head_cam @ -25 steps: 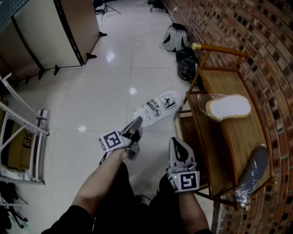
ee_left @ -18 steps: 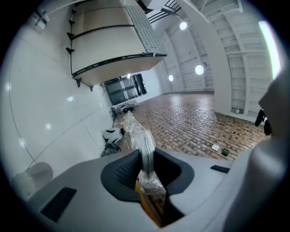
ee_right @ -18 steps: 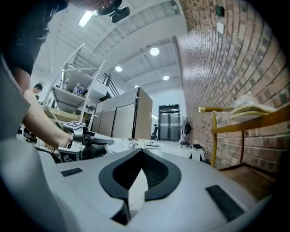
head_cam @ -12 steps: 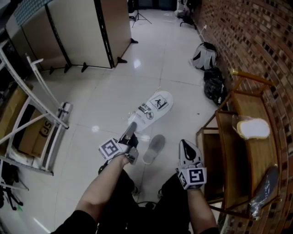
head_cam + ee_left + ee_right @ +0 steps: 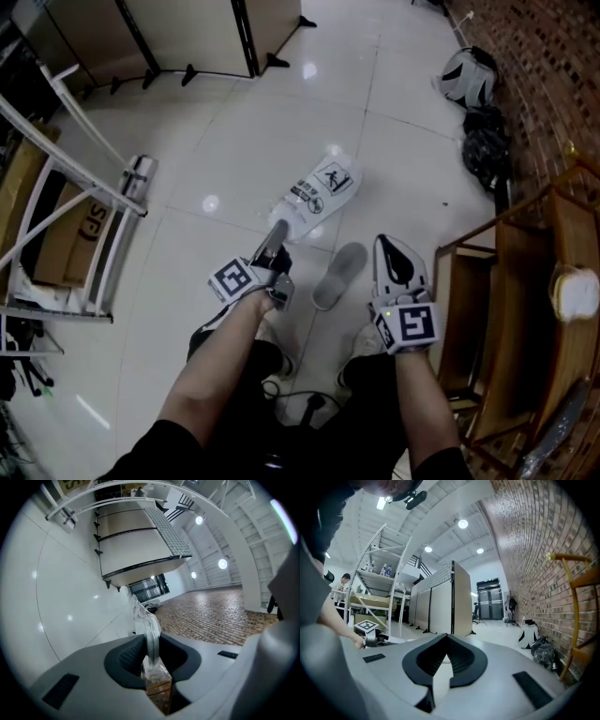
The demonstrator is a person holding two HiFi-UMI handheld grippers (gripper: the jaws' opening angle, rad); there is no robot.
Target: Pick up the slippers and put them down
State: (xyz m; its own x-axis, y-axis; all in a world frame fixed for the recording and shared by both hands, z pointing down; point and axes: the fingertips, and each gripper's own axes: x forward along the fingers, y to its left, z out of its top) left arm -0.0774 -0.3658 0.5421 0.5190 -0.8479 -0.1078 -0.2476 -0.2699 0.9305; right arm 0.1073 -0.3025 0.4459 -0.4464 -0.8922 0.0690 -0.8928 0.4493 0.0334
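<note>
In the head view my left gripper is shut on the clear plastic wrap of a white slipper with a black printed sign, which hangs over the tiled floor. The left gripper view shows the crinkled wrap pinched between the pads of the left gripper. A grey slipper lies on the floor between the two grippers. My right gripper is to its right, shut with nothing in it, and its pads meet in the right gripper view. Another wrapped white slipper and a grey one lie on the wooden bench.
A metal rack and a cardboard box stand at the left. Partition panels stand at the back. A backpack and a black bag lie along the brick wall. My shoes are below the grippers.
Both grippers have swung left, away from the wooden bench and out over the floor, the left one carrying the wrapped white slipper. The grey slipper on the floor has come into view.
</note>
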